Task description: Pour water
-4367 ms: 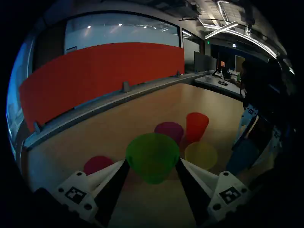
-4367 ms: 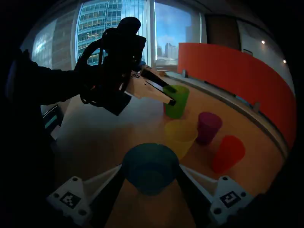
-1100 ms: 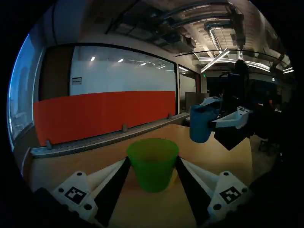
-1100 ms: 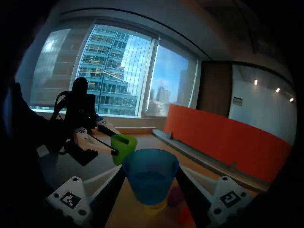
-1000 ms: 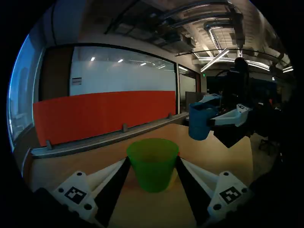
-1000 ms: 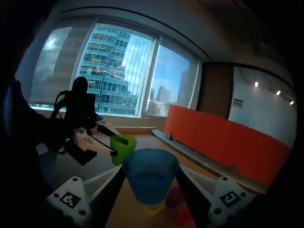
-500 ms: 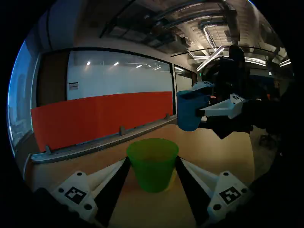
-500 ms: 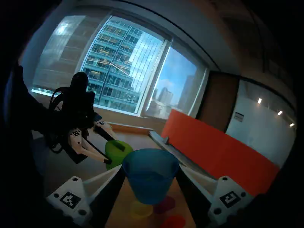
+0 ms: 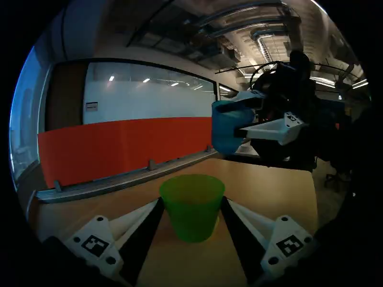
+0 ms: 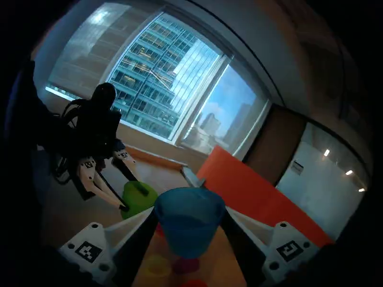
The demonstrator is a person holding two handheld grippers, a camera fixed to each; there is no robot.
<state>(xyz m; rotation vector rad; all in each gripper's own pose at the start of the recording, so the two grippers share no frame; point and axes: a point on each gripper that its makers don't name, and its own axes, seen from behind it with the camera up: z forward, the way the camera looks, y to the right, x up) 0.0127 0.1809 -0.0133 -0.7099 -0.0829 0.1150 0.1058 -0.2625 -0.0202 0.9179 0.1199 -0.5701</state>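
Observation:
A green cup (image 9: 192, 205) stands upright in my left gripper (image 9: 192, 215), whose two fingers press its sides above the wooden table (image 9: 268, 184). My right gripper (image 10: 190, 229) is shut on a blue cup (image 10: 189, 225) with water in it. In the left gripper view the blue cup (image 9: 229, 126) hangs up and to the right of the green one, tilted a little, with the right gripper (image 9: 261, 131) behind it. In the right gripper view the green cup (image 10: 136, 198) sits lower left, between the left gripper's fingers (image 10: 103, 189).
Yellow (image 10: 158, 265), purple (image 10: 185, 264) and red (image 10: 191, 283) cups lie far below on the table. An orange partition (image 9: 124, 143) with a rail runs along the table's far edge. A person's dark sleeve (image 10: 28, 138) holds the left gripper. Large windows (image 10: 153, 91) lie behind.
The blue cup has risen and moved closer over the green cup, tilting slightly. The right gripper view has rolled, so the table cups dropped low. The green cup stayed level in my left gripper.

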